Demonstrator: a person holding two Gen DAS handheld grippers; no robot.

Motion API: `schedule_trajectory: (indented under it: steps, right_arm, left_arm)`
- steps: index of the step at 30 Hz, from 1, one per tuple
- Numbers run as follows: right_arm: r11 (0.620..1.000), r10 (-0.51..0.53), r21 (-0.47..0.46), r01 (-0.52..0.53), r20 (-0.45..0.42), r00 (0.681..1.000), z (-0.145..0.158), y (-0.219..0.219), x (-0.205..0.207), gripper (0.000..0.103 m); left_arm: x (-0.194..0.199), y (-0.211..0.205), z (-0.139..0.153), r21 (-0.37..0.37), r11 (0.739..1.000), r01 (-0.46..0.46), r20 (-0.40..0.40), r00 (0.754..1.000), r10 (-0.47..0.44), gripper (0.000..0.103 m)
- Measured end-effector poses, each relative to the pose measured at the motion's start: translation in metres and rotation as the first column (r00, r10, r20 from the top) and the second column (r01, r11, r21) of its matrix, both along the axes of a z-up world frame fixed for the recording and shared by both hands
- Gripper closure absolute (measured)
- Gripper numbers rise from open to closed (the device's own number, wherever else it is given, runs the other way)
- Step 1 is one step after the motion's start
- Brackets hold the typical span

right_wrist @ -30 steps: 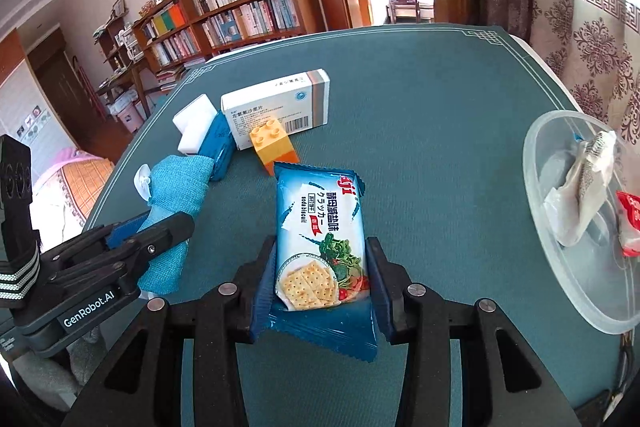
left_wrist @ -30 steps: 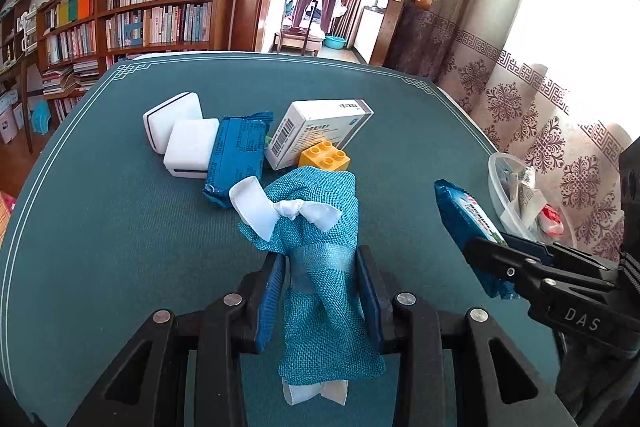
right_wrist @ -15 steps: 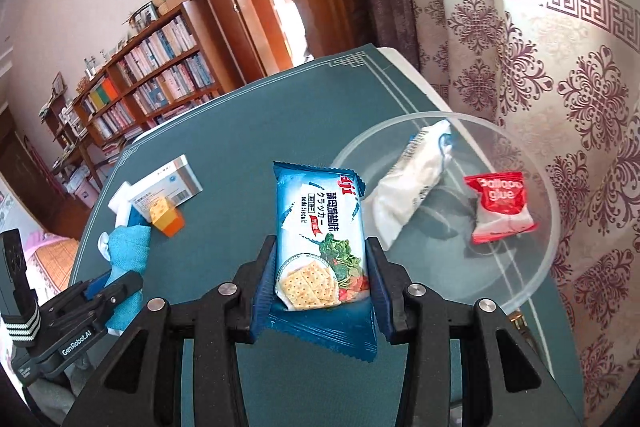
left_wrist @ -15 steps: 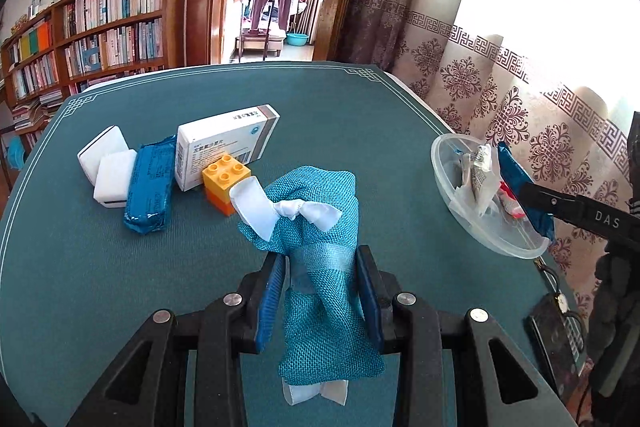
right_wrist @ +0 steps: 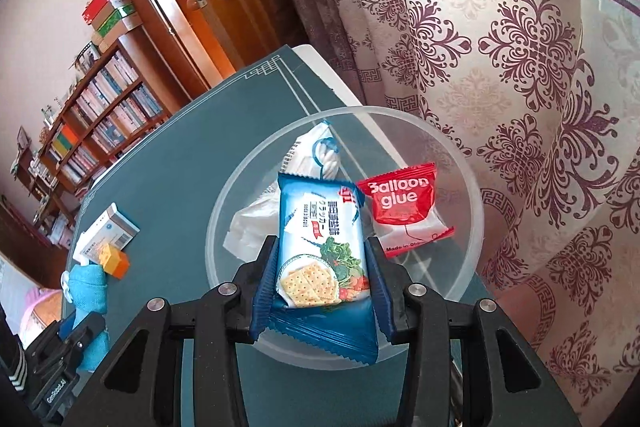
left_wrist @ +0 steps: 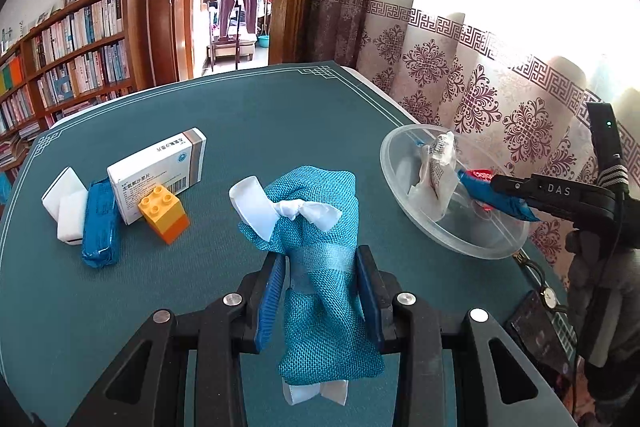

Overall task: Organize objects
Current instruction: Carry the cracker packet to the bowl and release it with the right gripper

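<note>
1. Right gripper was clamped on the cracker packet, which I held over the clear bowl at the table's curtain-side edge.
2. Left gripper was closed around the teal mesh pouch, above the green table.
3. Bowl contents: a red "Balloon glue" sachet and a white wrapper.
4. Judgement: I should lower the packet inside the rim and part the fingers only when it sat over the free floor between those two items, since the bowl lay near the edge and a nudge could tip it.
</note>
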State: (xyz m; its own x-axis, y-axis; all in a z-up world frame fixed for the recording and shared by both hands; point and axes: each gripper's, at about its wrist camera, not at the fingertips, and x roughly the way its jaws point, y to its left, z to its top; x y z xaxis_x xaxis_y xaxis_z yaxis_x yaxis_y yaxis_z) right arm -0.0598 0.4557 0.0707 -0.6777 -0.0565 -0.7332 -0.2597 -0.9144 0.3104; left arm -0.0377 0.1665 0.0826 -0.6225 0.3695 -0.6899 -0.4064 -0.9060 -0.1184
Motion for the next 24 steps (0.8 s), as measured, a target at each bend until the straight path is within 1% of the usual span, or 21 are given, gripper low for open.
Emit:
schedule_trajectory:
  steps: [6, 10, 13, 16, 19, 24]
  right_arm:
    - [1.000, 0.018, -0.006, -0.018, 0.020, 1.000, -0.011, 0.003, -0.006, 0.059]
    - [1.000, 0.025, -0.014, -0.025, 0.015, 1.000, -0.008, 0.005, 0.000, 0.059]
    - [0.999, 0.048, -0.012, -0.048, 0.000, 0.999, -0.001, 0.003, 0.012, 0.059]
    - [0.997, 0.079, 0.022, -0.079, -0.002, 0.997, 0.004, -0.002, 0.024, 0.059]
    - [0.992, 0.100, 0.071, -0.101, 0.022, 0.995, 0.003, -0.006, 0.035, 0.059]
    - [0.976, 0.105, 0.186, -0.116, 0.066, 0.992, -0.003, -0.009, 0.043, 0.059]
  left_arm:
    - [-0.004, 0.013, 0.004, -0.003, 1.000, 0.026, -0.003, 1.000, -0.026, 0.065]
    - [-0.005, 0.023, 0.007, -0.001, 0.999, 0.052, -0.002, 0.999, -0.052, 0.065]
    - [-0.007, 0.031, 0.009, -0.004, 0.998, 0.068, -0.006, 0.998, -0.068, 0.065]
    - [-0.011, 0.040, 0.010, 0.009, 0.996, 0.093, 0.005, 0.996, -0.093, 0.065]
    - [-0.014, 0.051, 0.010, 0.012, 0.993, 0.119, 0.010, 0.993, -0.119, 0.065]
    - [-0.018, 0.067, 0.010, 0.009, 0.989, 0.149, 0.016, 0.989, -0.149, 0.065]
